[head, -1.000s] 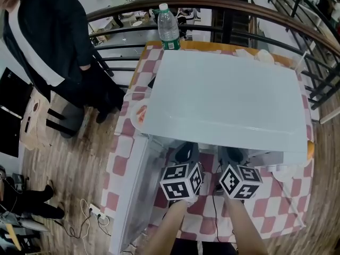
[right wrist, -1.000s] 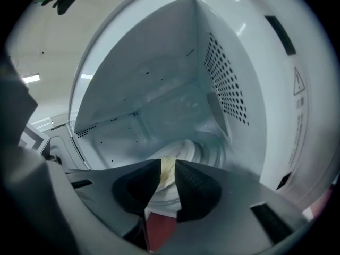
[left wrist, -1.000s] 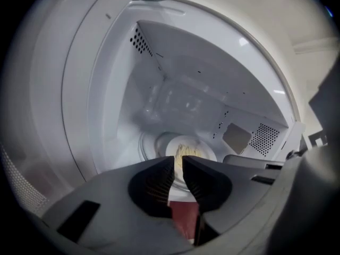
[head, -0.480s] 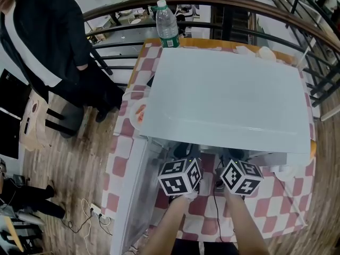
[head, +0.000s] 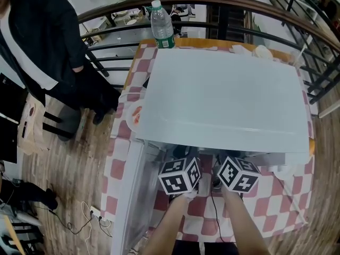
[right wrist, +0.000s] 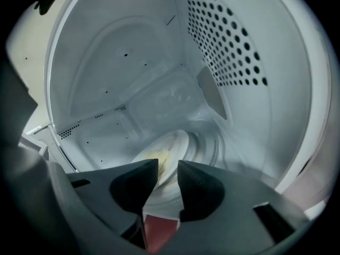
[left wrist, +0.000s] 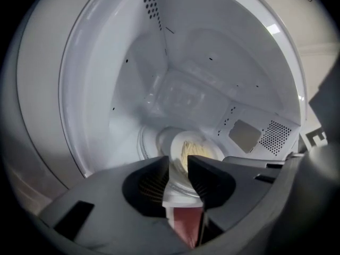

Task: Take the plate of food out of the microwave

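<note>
Left tool (left wrist: 178, 161) is released, its jaws opening on nothing. Right tool (right wrist: 168, 166) gapes wide, empty. The plate of food (left wrist: 194, 152) sits inside the microwave (left wrist: 106, 89), at 12 o'clock beyond both gaps.

Microwave (head: 223, 94) shell is smooth and white with a satin sheen, looks like painted metal. Its cavity (left wrist: 122, 78) has a glossy white enamel-like coat with punched vent holes; the plate (left wrist: 177, 142) is glossy white and ceramic-looking, the food (left wrist: 194, 152) on it pale and matt. Right gripper (right wrist: 168, 166) body is matt dark grey plastic with finely ribbed pad faces; tablecloth (head: 276, 211) is red-white checked cloth, floor (head: 79, 163) low-sheen wood-grain planks, bottle (head: 161, 20) clear plastic, railing (head: 234, 0) a polished brown wood cap over dark metal bars.
</note>
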Available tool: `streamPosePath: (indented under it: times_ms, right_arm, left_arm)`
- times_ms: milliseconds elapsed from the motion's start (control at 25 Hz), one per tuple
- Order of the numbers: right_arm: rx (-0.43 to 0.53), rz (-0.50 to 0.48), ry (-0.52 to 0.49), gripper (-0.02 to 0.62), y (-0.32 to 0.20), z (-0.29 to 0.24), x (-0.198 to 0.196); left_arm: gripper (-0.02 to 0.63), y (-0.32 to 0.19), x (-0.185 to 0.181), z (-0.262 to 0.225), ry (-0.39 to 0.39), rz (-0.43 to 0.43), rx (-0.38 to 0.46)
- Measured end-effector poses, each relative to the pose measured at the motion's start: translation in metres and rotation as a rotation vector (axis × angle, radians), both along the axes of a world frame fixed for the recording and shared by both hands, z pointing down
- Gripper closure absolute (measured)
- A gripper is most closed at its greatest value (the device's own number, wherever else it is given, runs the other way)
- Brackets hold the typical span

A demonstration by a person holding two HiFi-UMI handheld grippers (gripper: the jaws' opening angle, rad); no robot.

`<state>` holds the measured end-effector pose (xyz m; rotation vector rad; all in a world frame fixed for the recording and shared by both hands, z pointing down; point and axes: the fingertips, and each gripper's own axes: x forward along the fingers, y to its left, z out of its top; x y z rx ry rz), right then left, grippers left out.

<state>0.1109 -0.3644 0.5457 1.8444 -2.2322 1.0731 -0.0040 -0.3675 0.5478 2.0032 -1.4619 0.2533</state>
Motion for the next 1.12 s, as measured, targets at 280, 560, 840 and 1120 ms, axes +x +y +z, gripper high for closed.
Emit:
streamPosePath:
  times_ms: [280, 560, 840, 1120]
  right_arm:
    - [0.016, -0.005, -0.029, 0.514, 0.001, -0.002, -0.003]
    - [0.030, -0.010, -0.045, 0.515, 0.003, -0.003, -0.002]
    - [0.030, -0.001, -0.051, 0.517, 0.011, -0.005, 0.000]
    - [0.028, 0.003, -0.053, 0.518, 0.022, -0.007, 0.001]
  left_arm:
    - [0.481, -0.002, 0.004, -0.001, 0.004, -0.001, 0.012]
    - [0.500, 0.001, 0.006, -0.001, 0.001, 0.014, 0.012]
    - [0.499, 0.010, 0.008, -0.001, 0.007, 0.020, 0.004]
    - [0.497, 0.021, 0.009, -0.001, 0.004, 0.029, -0.004]
